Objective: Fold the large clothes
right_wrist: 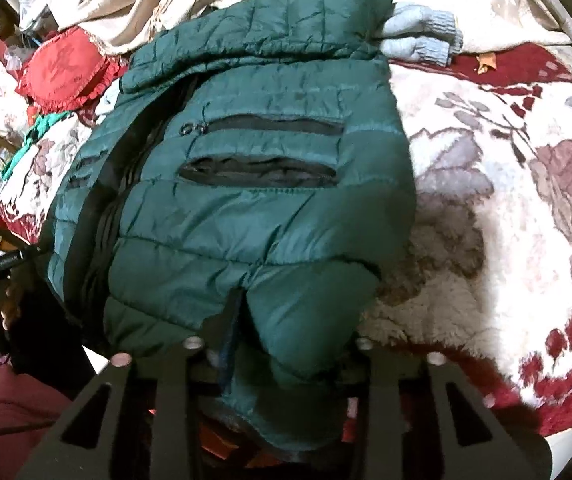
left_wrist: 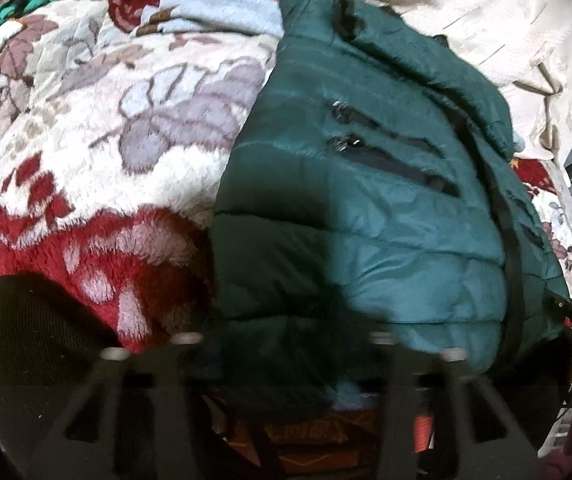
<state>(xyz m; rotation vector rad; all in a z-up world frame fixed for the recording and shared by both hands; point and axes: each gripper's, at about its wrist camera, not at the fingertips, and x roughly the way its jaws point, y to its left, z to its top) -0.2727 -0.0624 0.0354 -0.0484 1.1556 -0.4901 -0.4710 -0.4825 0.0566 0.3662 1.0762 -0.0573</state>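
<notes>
Showing only rightward, grey socks (right_wrist: 421,38) touch the green jacket (right_wrist: 246,184).

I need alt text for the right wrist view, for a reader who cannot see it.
A dark green quilted jacket lies on a floral red-and-white fleece blanket, its lower hem bunched between the fingers of the right tool. A pale blue knit garment shows beside its collar, a red frilled cushion at left.
</notes>
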